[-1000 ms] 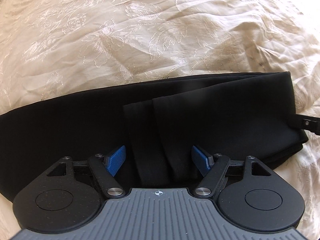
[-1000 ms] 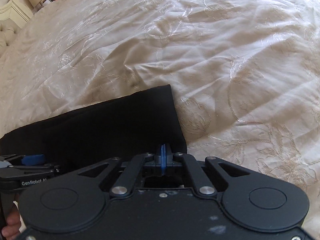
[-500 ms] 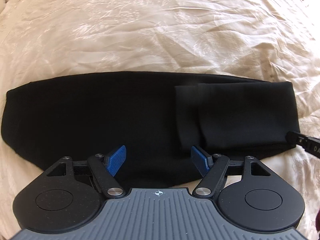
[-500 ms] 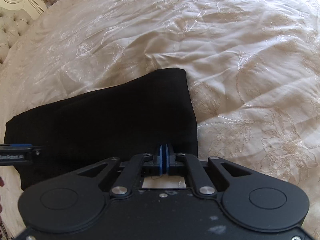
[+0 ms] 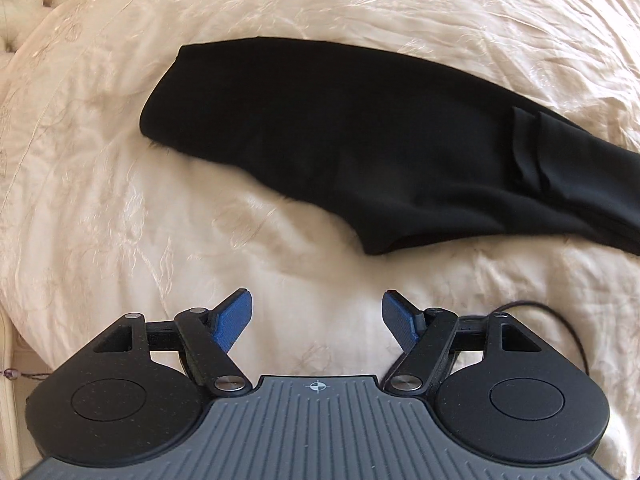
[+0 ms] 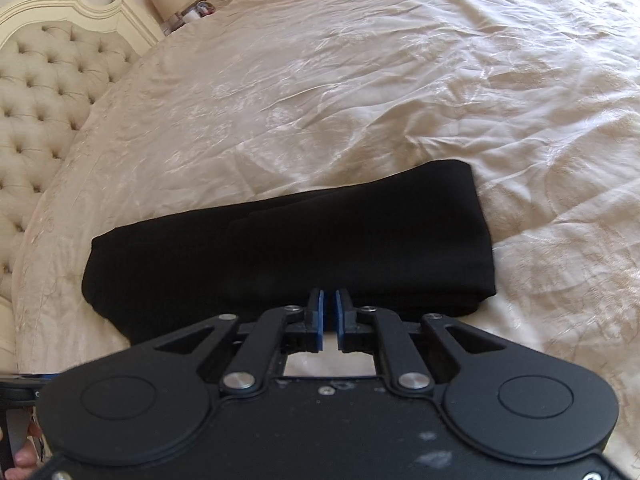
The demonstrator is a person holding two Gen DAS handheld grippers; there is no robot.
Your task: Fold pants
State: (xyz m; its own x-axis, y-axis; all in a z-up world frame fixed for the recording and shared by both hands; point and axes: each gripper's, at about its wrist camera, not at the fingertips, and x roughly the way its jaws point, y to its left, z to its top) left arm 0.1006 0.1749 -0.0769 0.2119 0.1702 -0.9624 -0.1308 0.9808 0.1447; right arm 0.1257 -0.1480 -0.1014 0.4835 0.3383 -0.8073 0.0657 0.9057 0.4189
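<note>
The black pants (image 5: 360,140) lie folded in a long band across the cream bedspread, with a short extra layer on top near the right end (image 5: 532,148). My left gripper (image 5: 316,300) hangs open over bare bedspread, short of the pants, with nothing between its blue pads (image 5: 236,316). In the right wrist view the pants (image 6: 280,248) lie flat just beyond my right gripper (image 6: 329,300). Its jaws are opening, a narrow gap shows between the blue pads (image 6: 318,316), and no cloth is in it.
The wrinkled cream bedspread (image 6: 400,80) stretches far beyond the pants. A tufted headboard (image 6: 40,100) and a lamp (image 6: 166,0) stand at the far left. A thin black cable (image 5: 560,320) lies by the left gripper. A hand (image 6: 20,456) shows at the lower left.
Both grippers have drawn back and up from the pants. The left one now sits over bare bedspread. The right jaws, shut before, have parted slightly.
</note>
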